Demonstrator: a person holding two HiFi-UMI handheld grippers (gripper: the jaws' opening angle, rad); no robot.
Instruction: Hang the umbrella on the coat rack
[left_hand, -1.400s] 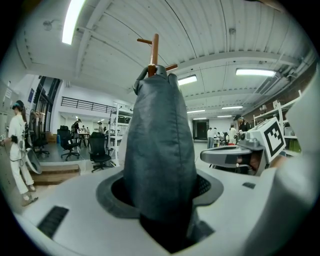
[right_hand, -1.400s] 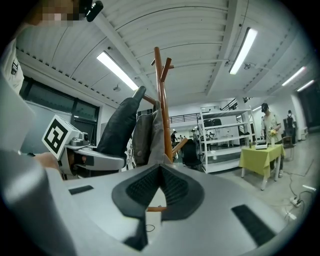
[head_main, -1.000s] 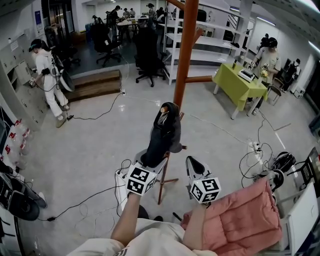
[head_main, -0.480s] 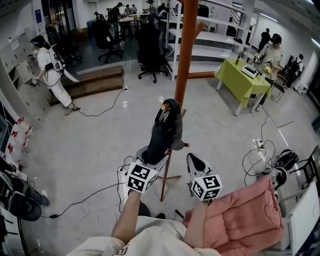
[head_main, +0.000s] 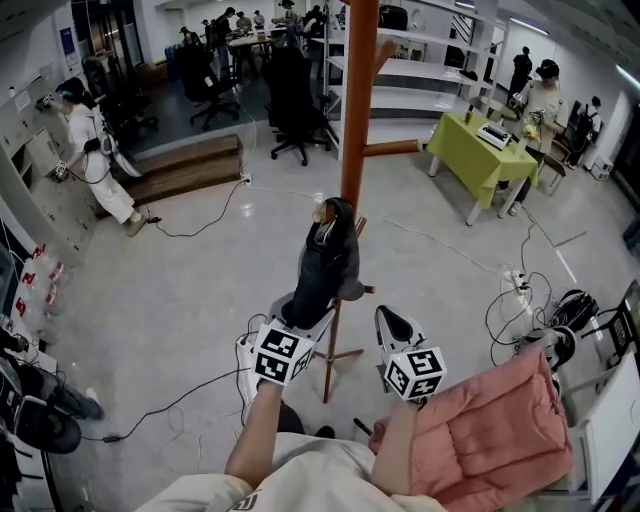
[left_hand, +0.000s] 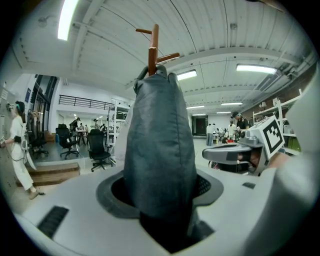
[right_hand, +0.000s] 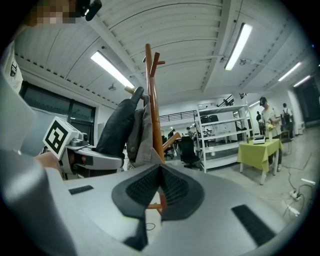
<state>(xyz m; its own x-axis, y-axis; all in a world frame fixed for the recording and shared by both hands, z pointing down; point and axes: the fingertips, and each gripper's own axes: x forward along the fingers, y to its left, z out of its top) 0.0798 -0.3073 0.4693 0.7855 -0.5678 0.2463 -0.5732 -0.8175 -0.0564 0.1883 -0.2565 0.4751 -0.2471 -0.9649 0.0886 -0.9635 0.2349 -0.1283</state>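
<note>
**Umbrella gripped, not yet on the rack.**
My left gripper (head_main: 303, 318) has its jaws clamped on the folded dark umbrella (head_main: 326, 262). The umbrella rises toward 12 o'clock, its tip near the coat rack (head_main: 357, 110) pole but on no peg, so the hanging is all left to do. My right gripper (head_main: 393, 328), at 3 o'clock of the left, has its jaws pressed together on nothing. Both forearms reach forward side by side.

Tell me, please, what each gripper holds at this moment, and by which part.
The left gripper holds the folded dark umbrella by the lower part of its fabric body. The right gripper is shut and holds nothing.
</note>
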